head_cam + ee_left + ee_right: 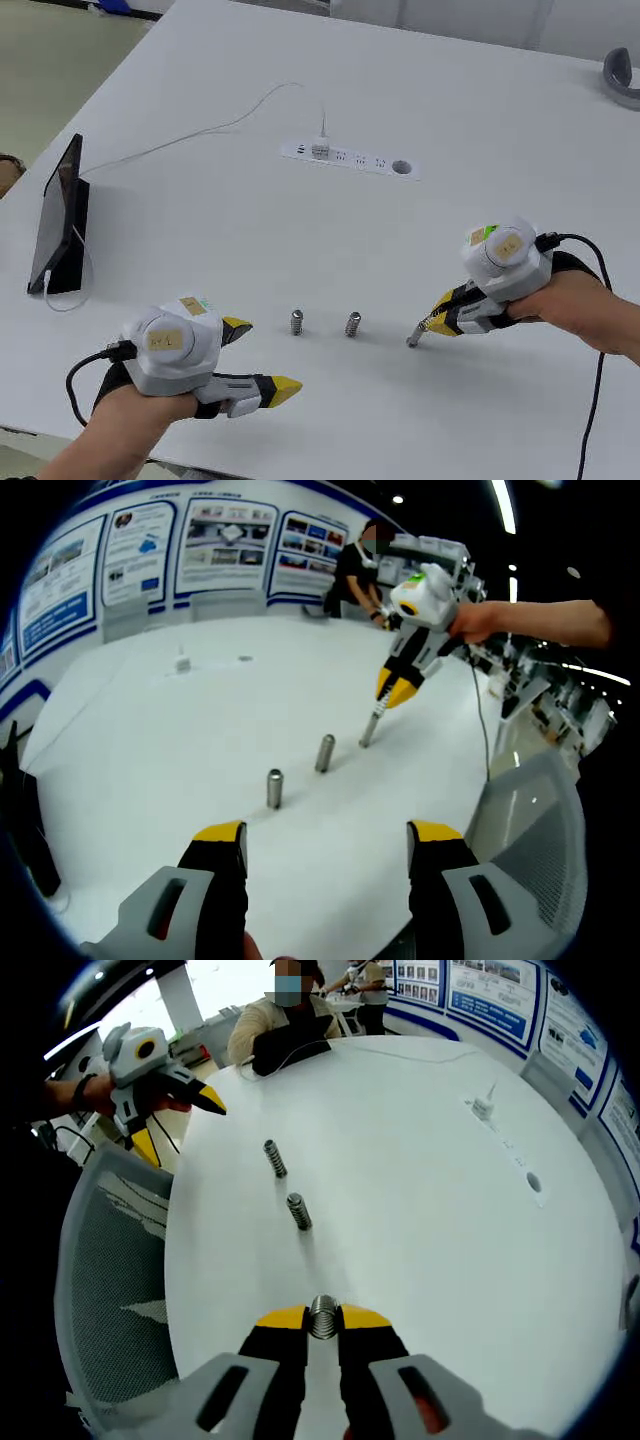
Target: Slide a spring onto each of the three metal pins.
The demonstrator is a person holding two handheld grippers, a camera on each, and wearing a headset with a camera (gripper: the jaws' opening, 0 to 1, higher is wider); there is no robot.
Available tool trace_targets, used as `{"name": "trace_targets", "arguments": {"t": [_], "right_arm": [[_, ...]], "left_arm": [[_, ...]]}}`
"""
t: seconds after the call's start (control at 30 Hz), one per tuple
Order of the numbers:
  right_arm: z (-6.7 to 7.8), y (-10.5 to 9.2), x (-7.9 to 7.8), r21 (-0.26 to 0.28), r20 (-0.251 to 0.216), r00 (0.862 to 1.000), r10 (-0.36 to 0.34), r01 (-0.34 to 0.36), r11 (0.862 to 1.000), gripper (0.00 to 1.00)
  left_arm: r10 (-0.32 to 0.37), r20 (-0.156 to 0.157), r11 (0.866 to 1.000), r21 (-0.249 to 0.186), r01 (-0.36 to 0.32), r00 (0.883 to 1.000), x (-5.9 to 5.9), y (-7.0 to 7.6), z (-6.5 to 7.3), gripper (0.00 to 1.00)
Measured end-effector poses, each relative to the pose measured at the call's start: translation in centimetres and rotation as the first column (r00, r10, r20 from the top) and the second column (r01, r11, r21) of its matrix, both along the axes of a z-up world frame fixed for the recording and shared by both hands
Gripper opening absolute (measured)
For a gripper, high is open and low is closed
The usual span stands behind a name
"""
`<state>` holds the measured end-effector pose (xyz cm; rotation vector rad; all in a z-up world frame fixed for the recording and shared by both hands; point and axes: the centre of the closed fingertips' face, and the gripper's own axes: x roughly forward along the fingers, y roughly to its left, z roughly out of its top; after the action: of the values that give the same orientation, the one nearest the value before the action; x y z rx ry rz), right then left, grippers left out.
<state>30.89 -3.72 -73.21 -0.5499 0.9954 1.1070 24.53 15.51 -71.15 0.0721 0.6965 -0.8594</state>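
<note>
Two short metal pins stand upright on the white table (250, 220), each wrapped in a spring: one on the left (297, 321) (274, 788) (274, 1157) and one in the middle (353, 323) (325, 752) (298, 1211). To their right, a third spring (415, 335) (369, 730) (322, 1317) leans with its low end on the table. My right gripper (438, 318) (397, 690) (322, 1322) is shut on its top. I cannot tell if a pin is inside it. My left gripper (260, 357) (326, 832) (180, 1090) hovers open near the front edge, left of the pins.
A white power strip (345, 158) with a plugged cable lies at mid-table. A dark tablet on a stand (60, 215) sits at the left edge. A grey object (622, 75) lies far right. A mesh chair (115, 1280) stands by the table's front edge.
</note>
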Motion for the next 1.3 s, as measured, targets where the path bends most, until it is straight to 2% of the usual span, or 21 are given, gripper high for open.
{"name": "trace_targets", "arguments": {"t": [0.57,0.87,1.3], "right_arm": [[-1.3,0.8,0.2,-0.039,0.002,0.999,0.050,-0.050,0.998,0.13],[-2.5,1.0,0.0,-0.075,0.009,0.996,0.090,-0.089,0.993,0.13],[-4.2,1.0,0.0,-0.098,0.009,0.993,0.117,-0.115,0.988,0.13]], "left_arm": [[0.008,-0.008,1.000,-0.002,-0.008,1.000,-0.2,0.3,-0.2,0.65],[0.011,-0.011,1.000,0.002,-0.011,1.000,-0.4,0.6,-0.3,0.65],[0.025,-0.013,1.000,0.006,-0.024,1.000,-0.3,1.3,-0.3,0.64]]}}
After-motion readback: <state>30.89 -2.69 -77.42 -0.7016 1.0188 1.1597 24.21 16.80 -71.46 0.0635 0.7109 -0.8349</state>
